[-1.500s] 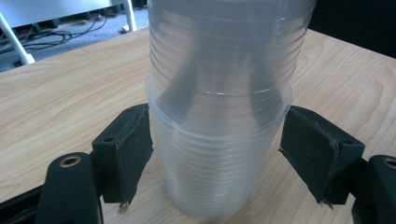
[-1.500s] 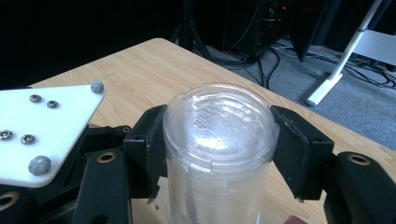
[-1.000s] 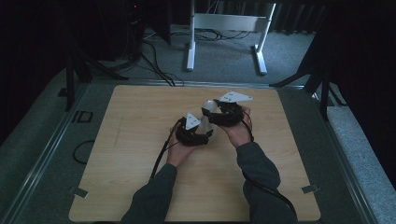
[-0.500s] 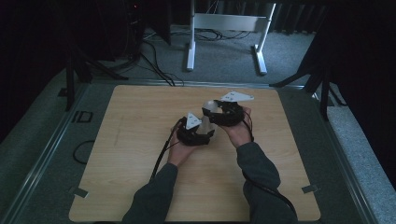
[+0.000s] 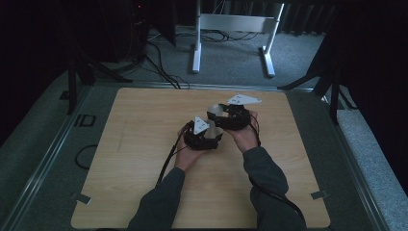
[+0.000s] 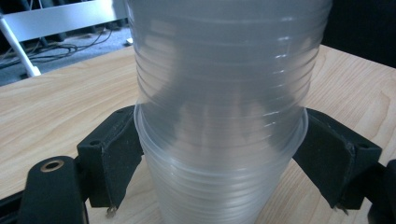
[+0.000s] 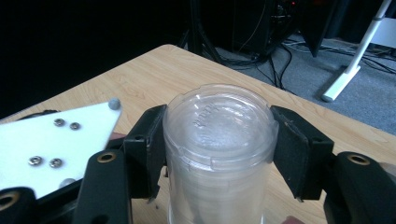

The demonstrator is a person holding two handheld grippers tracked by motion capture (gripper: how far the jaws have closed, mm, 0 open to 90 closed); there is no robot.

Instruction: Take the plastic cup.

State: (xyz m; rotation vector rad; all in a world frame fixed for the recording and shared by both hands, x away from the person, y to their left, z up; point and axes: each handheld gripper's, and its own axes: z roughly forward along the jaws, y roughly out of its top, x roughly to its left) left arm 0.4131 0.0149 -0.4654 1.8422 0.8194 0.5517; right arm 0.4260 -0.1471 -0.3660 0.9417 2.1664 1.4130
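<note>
Stack of clear plastic cups [image 7: 218, 140] held above the middle of the tabletop [image 5: 144, 134], pinched near its closed end by the right tool [image 7: 218, 154]. Left tool [image 6: 219, 158], jaws just been opening, now spread around the stack's lower rim, apparently clear of it. Best to keep the right pinch steady and draw the left back gently, without snagging a rim.
</note>
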